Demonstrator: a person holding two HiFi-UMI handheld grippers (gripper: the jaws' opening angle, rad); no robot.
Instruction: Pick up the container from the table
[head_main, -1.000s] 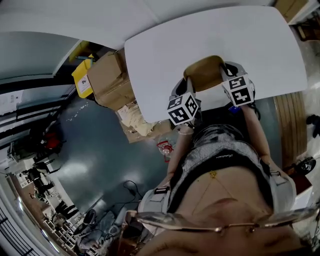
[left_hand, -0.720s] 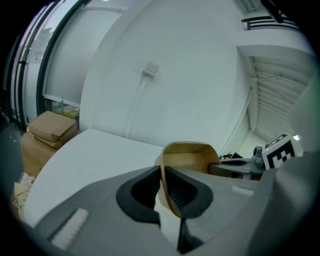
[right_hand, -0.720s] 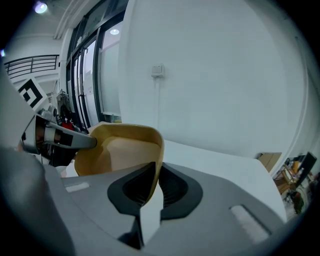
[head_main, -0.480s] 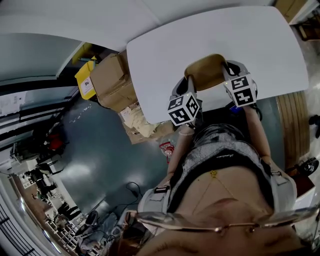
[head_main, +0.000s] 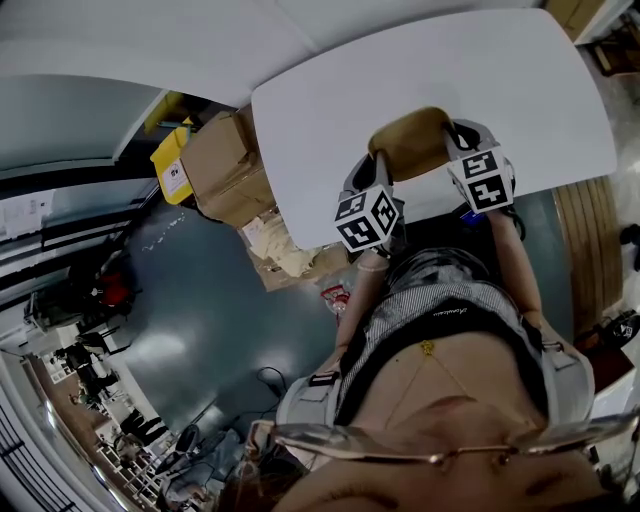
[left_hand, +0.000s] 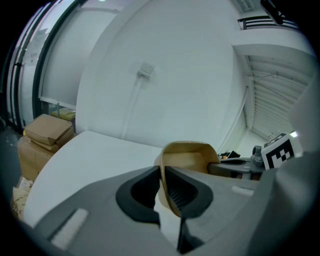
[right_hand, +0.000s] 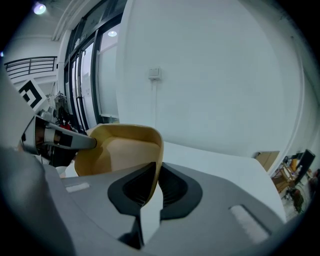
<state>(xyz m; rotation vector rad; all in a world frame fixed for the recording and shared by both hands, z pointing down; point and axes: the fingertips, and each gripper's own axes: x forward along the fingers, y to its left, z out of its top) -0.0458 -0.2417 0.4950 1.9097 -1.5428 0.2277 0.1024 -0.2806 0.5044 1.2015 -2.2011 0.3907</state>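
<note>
Compared with the earlier frames, the container (head_main: 410, 143) and both hand-held grippers sit in almost the same place; only the floor clutter left of the container has shifted slightly in the head view.

The head view shows the tan container over the near edge of the white table (head_main: 320, 110), with the left hand-held gripper (head_main: 362, 172) at the container's left side and the right hand-held gripper (head_main: 457, 142) at its right side. Cardboard boxes (head_main: 225, 165) stand on the floor, well to the left of the container. This view does not show the jaws.

The left gripper view shows its jaws nearly together, clamped on the container's thin side wall, one jaw inside and one outside. The right hand-held gripper's marker cube (left_hand: 277, 150) appears beyond the container.

The right gripper view shows the same grip on the opposite wall: jaws nearly together with the wall pinched between them. The container's open interior faces up.

No view shows whether the container's base touches the table.
</note>
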